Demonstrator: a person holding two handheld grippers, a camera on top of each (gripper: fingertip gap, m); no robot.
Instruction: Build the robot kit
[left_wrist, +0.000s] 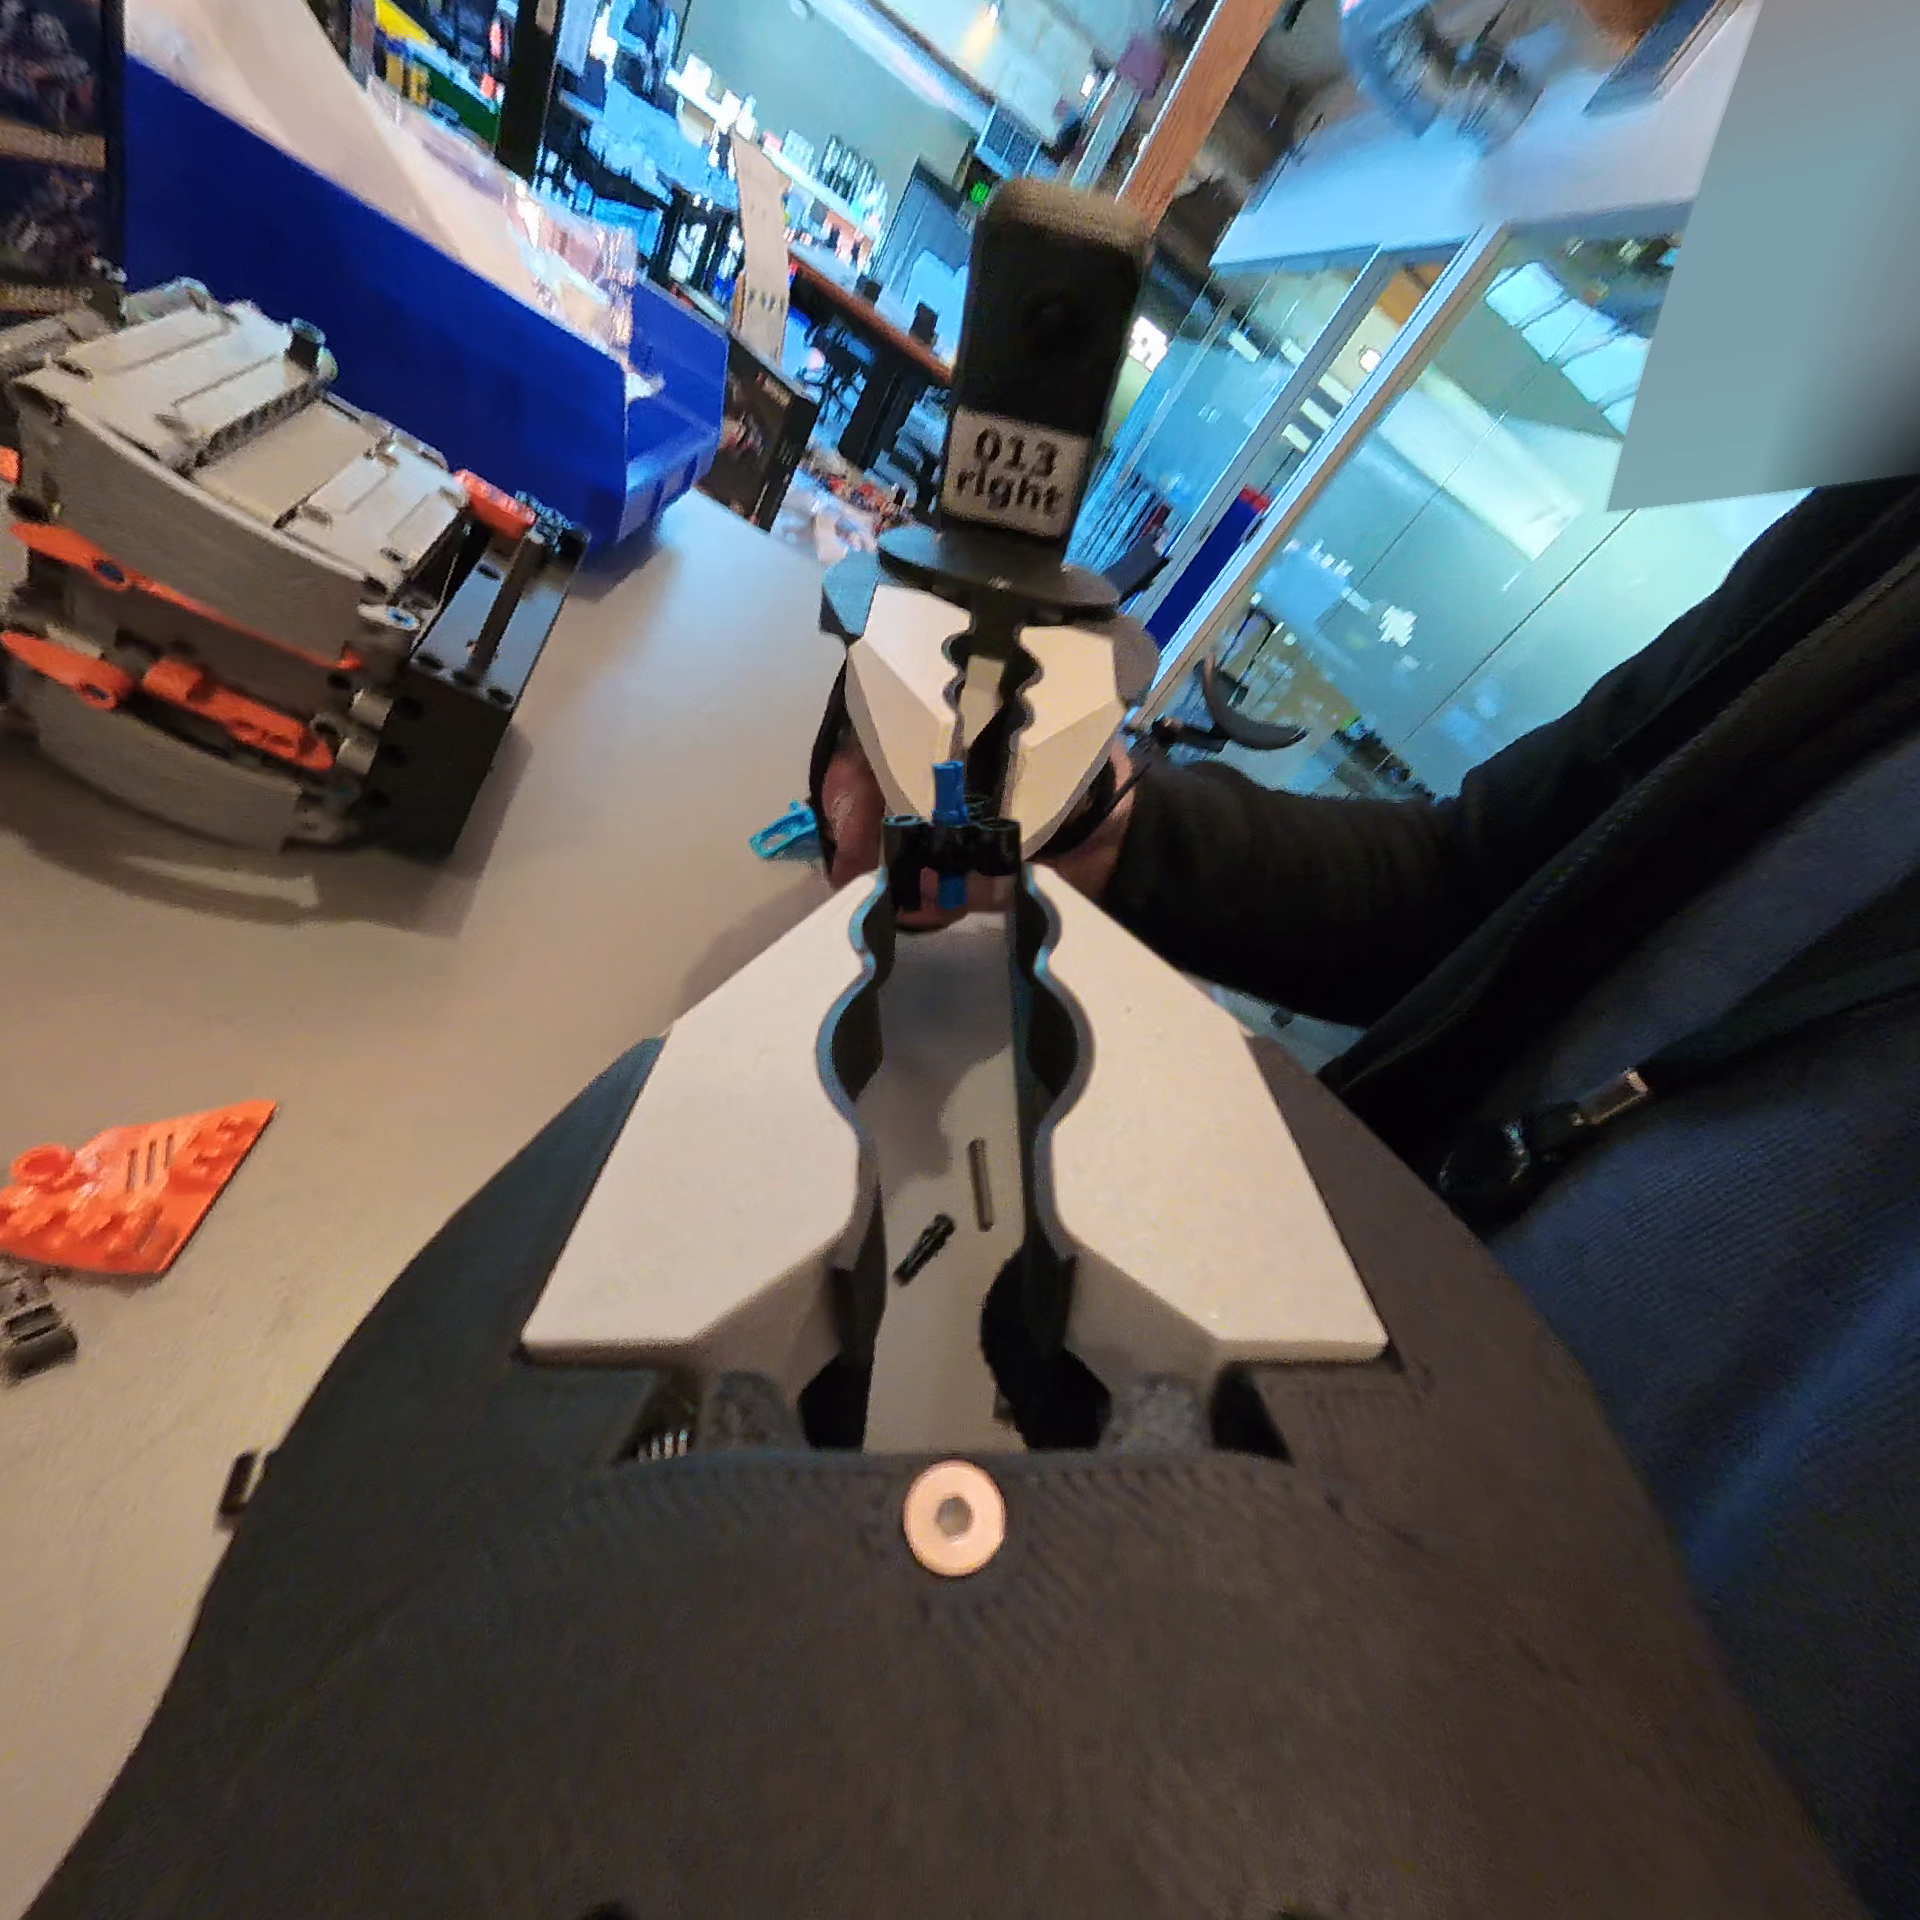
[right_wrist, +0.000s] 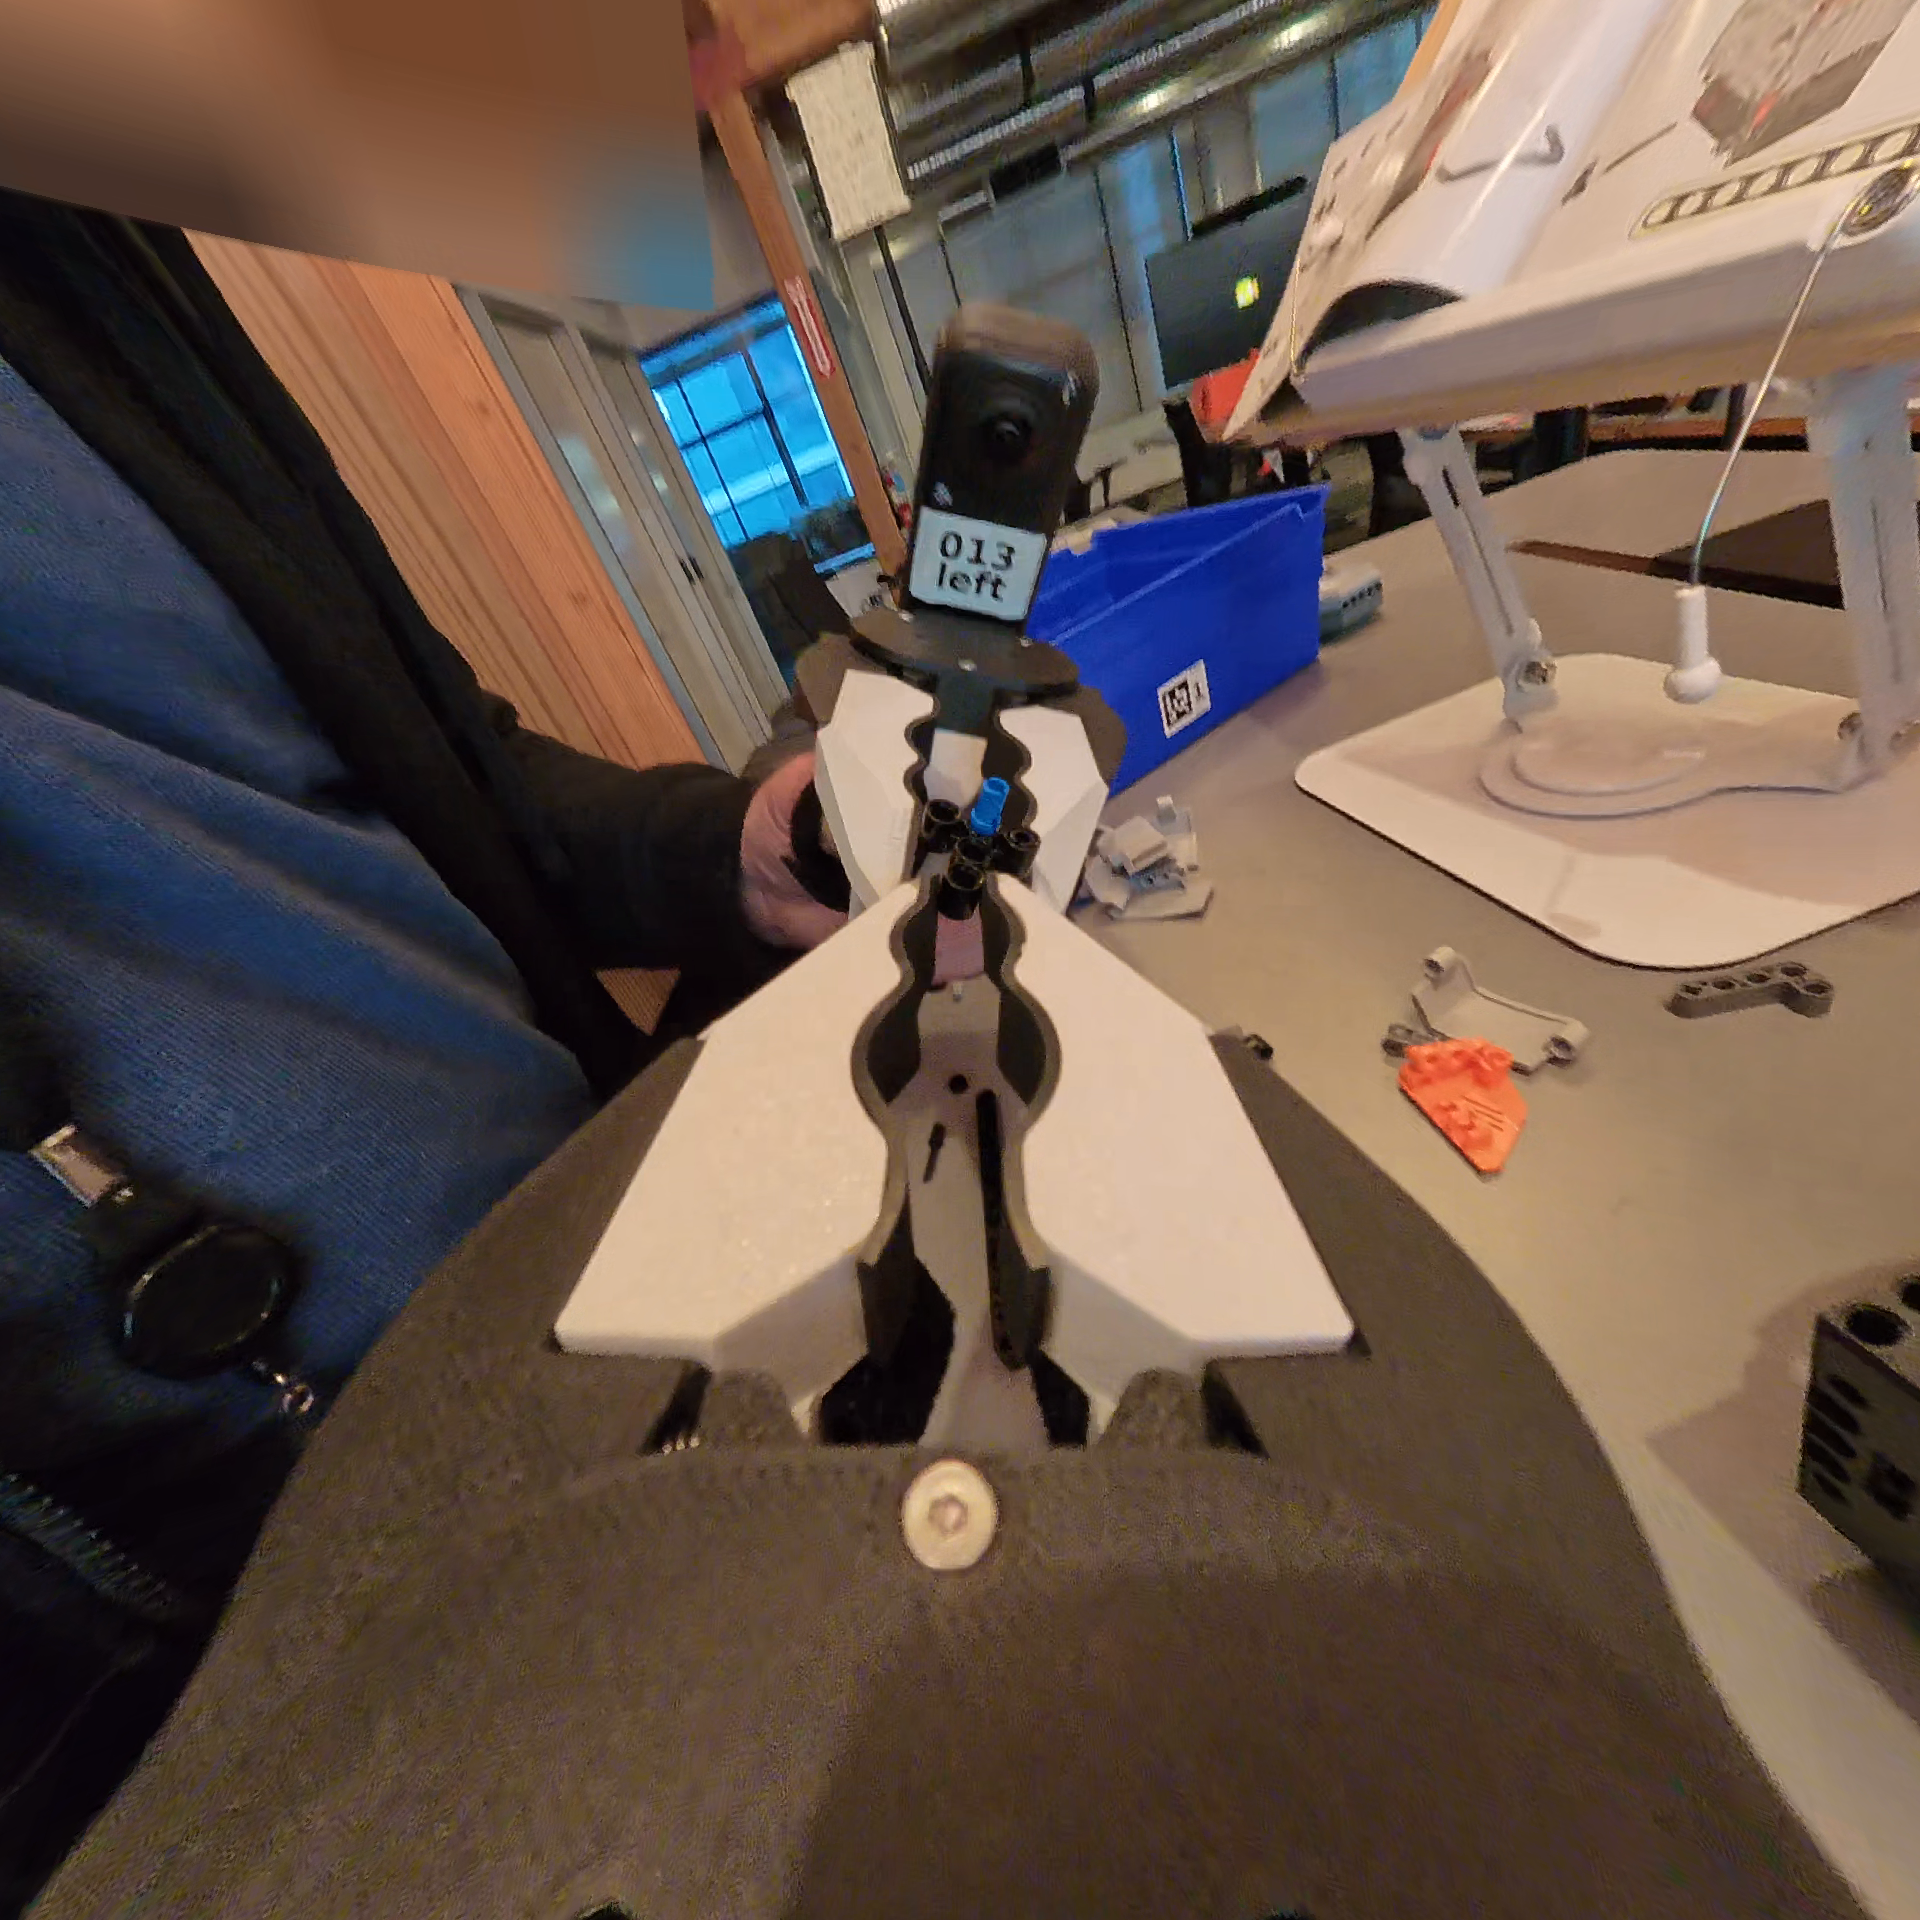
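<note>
Your left gripper (left_wrist: 945, 883) and right gripper (right_wrist: 961, 894) meet tip to tip in mid-air above the grey table (left_wrist: 312, 1018), both clenched on one small black connector piece (left_wrist: 951, 836) carrying a blue pin (left_wrist: 948, 790). That double grip probably steadies it for pin seating. The grey-and-orange model (left_wrist: 239, 582) sits far left, an orange panel (left_wrist: 135, 1184) near left.

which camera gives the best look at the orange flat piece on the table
The left wrist view: the orange flat piece lies large and unobstructed at its left edge. The right wrist view shows an orange piece smaller, farther off; possibly the same.
</note>
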